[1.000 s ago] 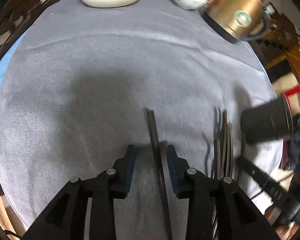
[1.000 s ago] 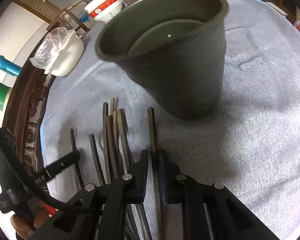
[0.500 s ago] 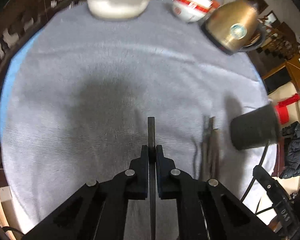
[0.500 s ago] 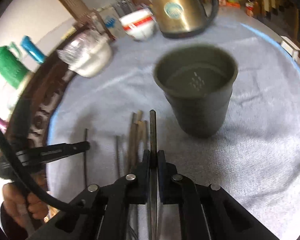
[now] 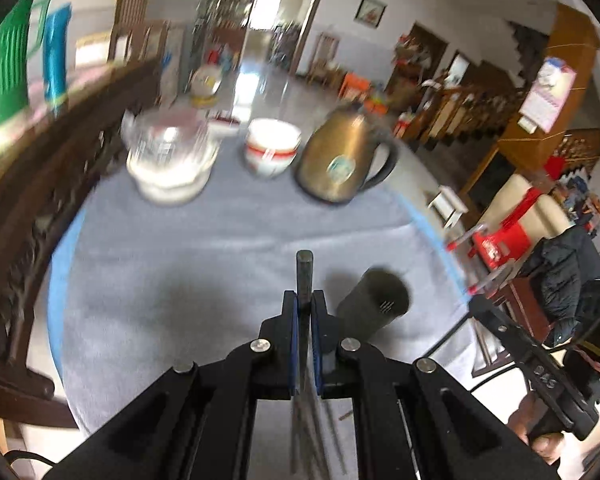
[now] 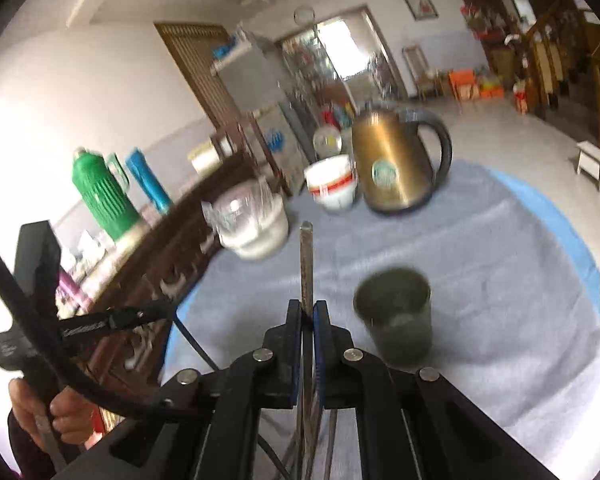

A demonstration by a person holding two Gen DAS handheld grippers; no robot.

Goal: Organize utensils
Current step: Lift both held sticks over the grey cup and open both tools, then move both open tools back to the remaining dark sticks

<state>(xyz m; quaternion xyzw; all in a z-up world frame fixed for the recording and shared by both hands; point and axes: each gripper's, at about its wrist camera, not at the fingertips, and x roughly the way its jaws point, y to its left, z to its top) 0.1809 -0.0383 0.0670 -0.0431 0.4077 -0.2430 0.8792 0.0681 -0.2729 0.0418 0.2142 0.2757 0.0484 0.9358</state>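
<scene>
Fingers [image 5: 288, 332] of both grippers, now clamped on one chopstick [image 5: 304, 276] each, have lifted them toward the dark holder cup [image 6: 394, 312].

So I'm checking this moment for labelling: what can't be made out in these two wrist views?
- Left wrist view: the lower length of the chopstick held by the left gripper is hidden between the fingers.
- Right wrist view: the same for the right gripper and its chopstick.
- Both views: the chopsticks left on the cloth are blurred and mostly covered.
- The cup is motion-blurred; its contents are unclear.
</scene>
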